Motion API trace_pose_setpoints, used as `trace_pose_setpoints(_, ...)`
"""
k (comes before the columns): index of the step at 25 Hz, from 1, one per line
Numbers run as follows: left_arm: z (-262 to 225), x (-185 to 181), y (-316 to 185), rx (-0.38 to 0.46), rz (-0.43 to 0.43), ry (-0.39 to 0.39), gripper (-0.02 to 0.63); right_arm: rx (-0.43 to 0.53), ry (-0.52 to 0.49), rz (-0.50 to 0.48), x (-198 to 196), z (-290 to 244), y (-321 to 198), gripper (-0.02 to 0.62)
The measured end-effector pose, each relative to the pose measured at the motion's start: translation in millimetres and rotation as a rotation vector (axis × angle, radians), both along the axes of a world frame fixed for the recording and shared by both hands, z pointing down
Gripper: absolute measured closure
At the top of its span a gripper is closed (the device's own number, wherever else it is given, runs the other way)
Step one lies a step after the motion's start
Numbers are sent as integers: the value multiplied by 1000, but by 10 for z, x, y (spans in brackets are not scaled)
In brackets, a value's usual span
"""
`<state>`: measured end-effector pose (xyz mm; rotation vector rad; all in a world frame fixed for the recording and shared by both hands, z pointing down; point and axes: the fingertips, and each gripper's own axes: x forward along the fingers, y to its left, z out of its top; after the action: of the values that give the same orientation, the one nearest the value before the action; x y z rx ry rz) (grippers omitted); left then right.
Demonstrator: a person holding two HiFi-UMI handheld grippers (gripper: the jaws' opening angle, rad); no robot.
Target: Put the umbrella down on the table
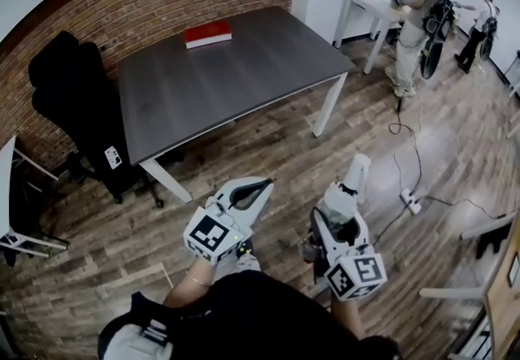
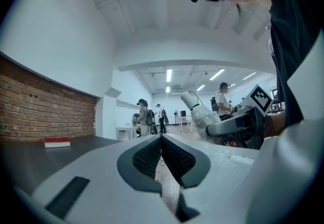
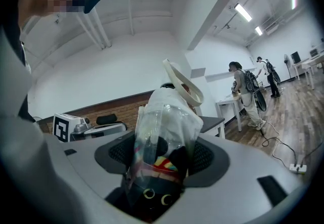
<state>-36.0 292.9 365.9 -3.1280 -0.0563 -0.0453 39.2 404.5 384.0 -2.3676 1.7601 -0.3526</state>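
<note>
The right gripper (image 3: pixel 162 148) is clamped on a folded dark umbrella in a clear plastic sleeve (image 3: pixel 167 112), held over the wooden floor (image 1: pixel 276 151) short of the dark grey surface (image 1: pixel 236 78), while the left gripper (image 2: pixel 162 140) has its jaws together, empty

Counted are two tongs, left tongs (image 1: pixel 262 185) and right tongs (image 1: pixel 340 208), one umbrella (image 1: pixel 356 171), one red book (image 1: pixel 208 33), one dark tabletop (image 1: pixel 244 82), one black chair (image 1: pixel 73 98), and two people (image 1: pixel 416 17) (image 1: pixel 481 25).
</note>
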Motion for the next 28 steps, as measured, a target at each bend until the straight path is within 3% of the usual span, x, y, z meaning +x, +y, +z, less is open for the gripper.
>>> trace_pose_setpoints(15,143,-1,-1361,-48,-59,-7,604,-33,15,-23,201,-69,-1317,313)
trace_pose_setpoints(28,239,16,-2208,-63,-76,7,604,-37,43,-50,230,-61,-2149,313)
